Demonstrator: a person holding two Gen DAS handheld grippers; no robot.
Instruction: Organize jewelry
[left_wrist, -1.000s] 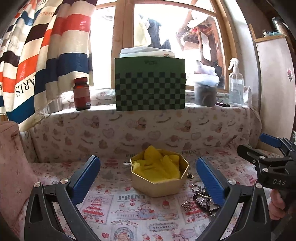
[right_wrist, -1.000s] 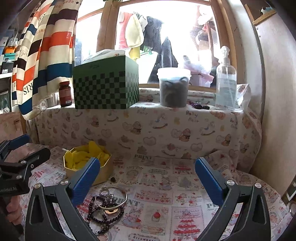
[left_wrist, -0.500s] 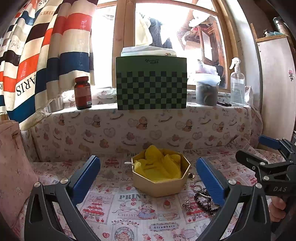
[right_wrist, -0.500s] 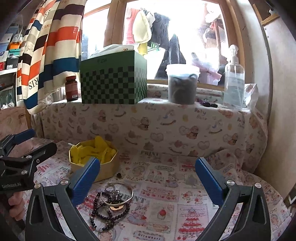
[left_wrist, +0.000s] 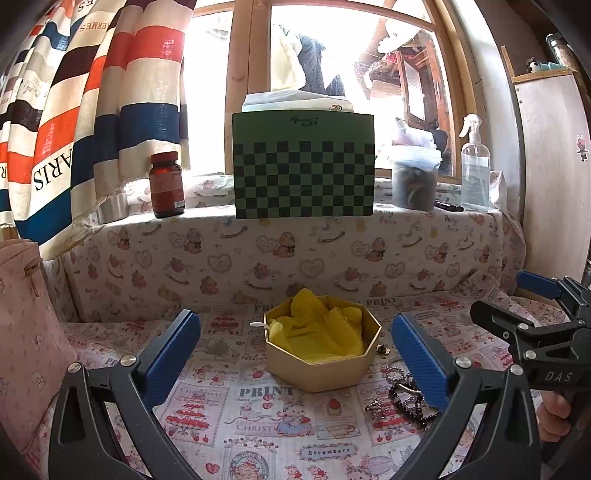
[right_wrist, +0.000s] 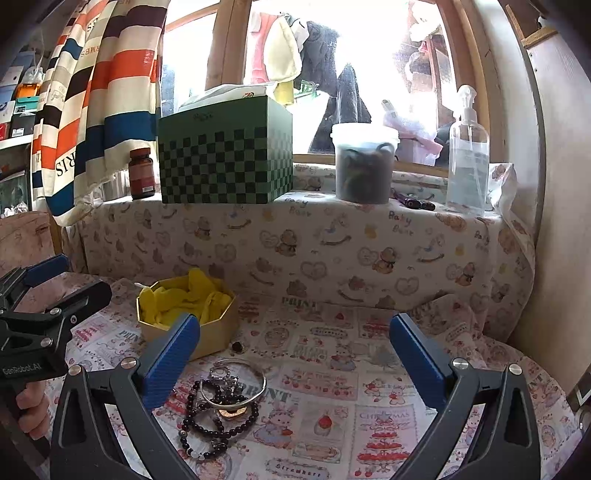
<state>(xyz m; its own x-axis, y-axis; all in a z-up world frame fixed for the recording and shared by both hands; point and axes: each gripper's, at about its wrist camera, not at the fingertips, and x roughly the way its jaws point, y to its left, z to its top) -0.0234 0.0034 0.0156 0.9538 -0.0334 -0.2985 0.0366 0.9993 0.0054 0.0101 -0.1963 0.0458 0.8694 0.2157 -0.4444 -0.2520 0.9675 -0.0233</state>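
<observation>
Two grippers, both with jaws spread wide and empty, hover above a printed tablecloth (right_wrist: 332, 373). The right gripper (right_wrist: 295, 354) looks over a small heap of jewelry: a black bead bracelet (right_wrist: 207, 424) tangled with a silver bangle (right_wrist: 255, 384) and a coppery disc whose nature is hard to judge, lying low and to the left of its centre line, just beside its left finger (right_wrist: 170, 363). A tiny dark stud (right_wrist: 236, 346) sits between the heap and the gold octagonal box (right_wrist: 218, 334), which holds crumpled yellow tissue (right_wrist: 184, 302) and stands beyond and to the left. The left gripper (left_wrist: 295, 354) faces the box (left_wrist: 321, 373) squarely; the heap (left_wrist: 402, 402) lies to its right, partly hidden behind its right finger (left_wrist: 417, 360). The right gripper appears nearer the heap, so a pick probably falls to it, followed by a short carry leftward to the box. The individual pieces in the tangle cannot be separated by eye. The box bottom is concealed by the tissue.
</observation>
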